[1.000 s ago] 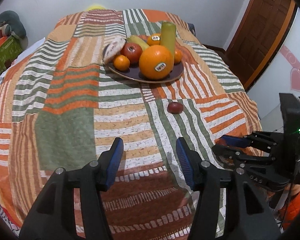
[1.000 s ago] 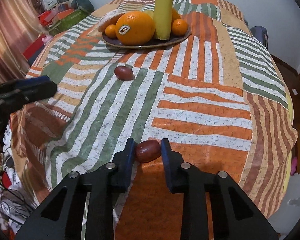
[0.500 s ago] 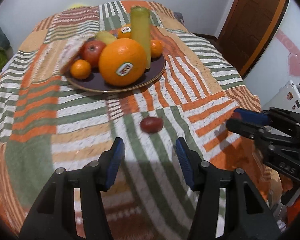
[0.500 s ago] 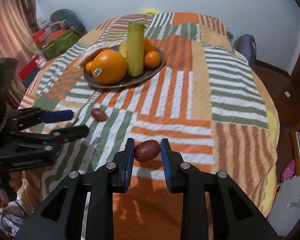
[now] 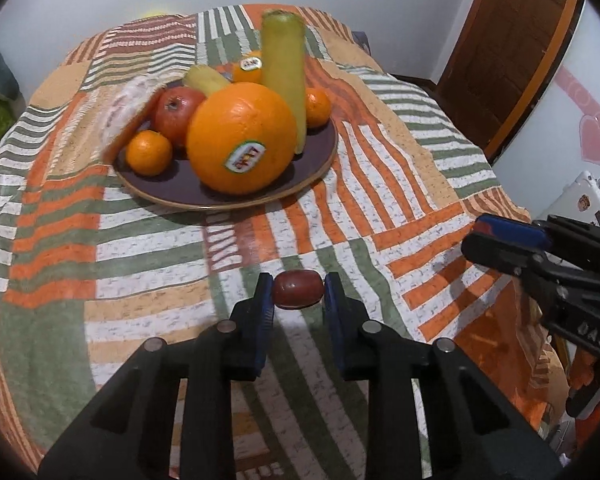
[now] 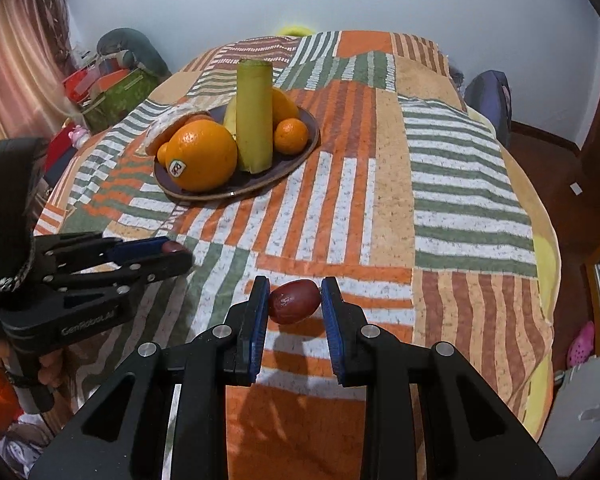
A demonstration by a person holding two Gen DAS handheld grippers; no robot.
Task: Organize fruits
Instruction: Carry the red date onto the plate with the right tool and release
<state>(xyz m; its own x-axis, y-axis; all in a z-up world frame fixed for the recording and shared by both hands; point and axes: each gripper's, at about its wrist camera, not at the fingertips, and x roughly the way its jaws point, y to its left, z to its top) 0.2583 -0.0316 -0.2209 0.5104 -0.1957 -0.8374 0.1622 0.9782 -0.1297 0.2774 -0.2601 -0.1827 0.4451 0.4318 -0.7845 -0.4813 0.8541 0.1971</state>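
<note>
A small red fruit (image 5: 298, 289) is clamped in the left gripper (image 5: 297, 292), and another red fruit (image 6: 294, 301) in the right gripper (image 6: 294, 300), both near of the plate (image 5: 188, 194). Either smooth fruit could be squeezed out and rolled off the bedspread (image 5: 400, 152) if tilted.

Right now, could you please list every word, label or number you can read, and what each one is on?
"GenRobot.AI": on the body of the left gripper, seen from the right wrist.
"DAS": on the right gripper, seen from the left wrist.
Sticker on the big orange: blurred, unreadable.
Sticker on the rear orange: too small.
</note>
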